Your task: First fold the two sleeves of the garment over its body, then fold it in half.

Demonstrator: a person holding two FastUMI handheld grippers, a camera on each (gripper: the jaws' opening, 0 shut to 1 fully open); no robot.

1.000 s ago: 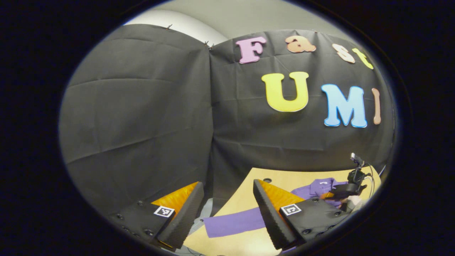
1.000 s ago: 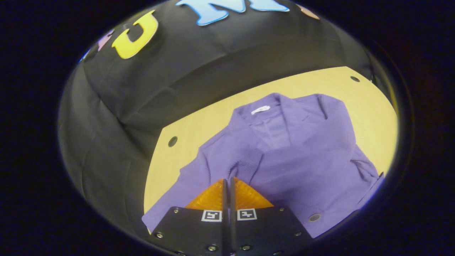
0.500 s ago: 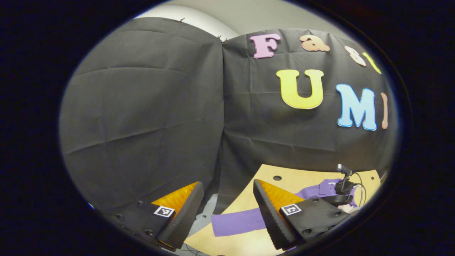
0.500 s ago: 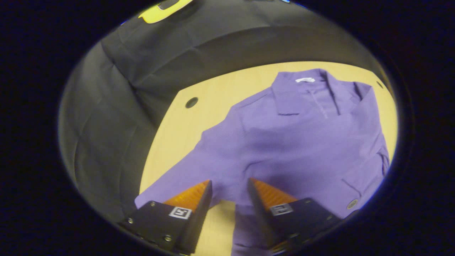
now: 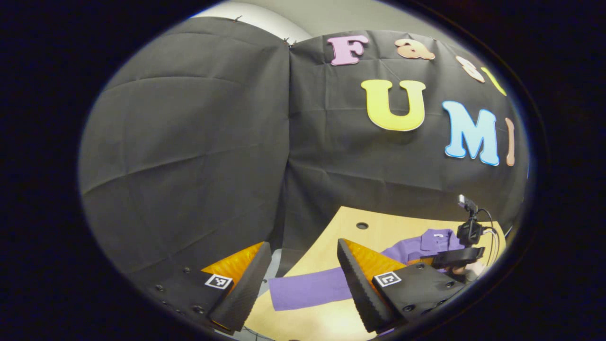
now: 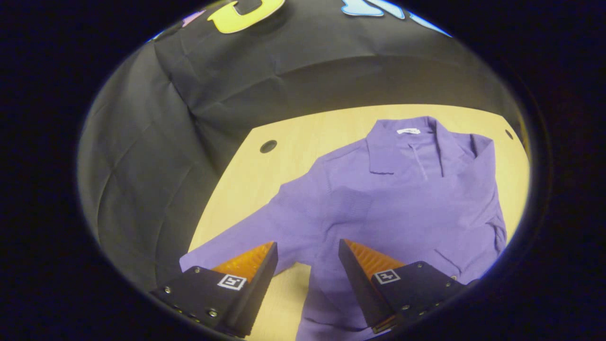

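Observation:
The purple collared garment [image 6: 402, 199] lies flat on the wooden table [image 6: 284, 170], collar toward the booth wall. Its right side looks folded in over the body. The other sleeve [image 6: 227, 241] stretches out toward the lower left corner of the table. My right gripper [image 6: 307, 258] hovers open just above the garment's lower left part, holding nothing. In the left gripper view, my left gripper [image 5: 303, 272] is open and empty off the table's left end, and the outstretched sleeve [image 5: 307, 291] lies just beyond its fingers. Farther right there, the right gripper [image 5: 457, 258] is held by a hand [image 5: 471, 271] over the garment [image 5: 426, 241].
Black cloth walls close the booth behind and to the left of the table. A round hole [image 6: 268, 146] sits near the table's far left corner, and another hole [image 6: 509, 134] near the far right. Bare wood [image 5: 331, 237] shows around the garment.
The right gripper went from shut on the purple cloth to open, let it go and drew back a little. The left gripper stayed open and only shifted slightly.

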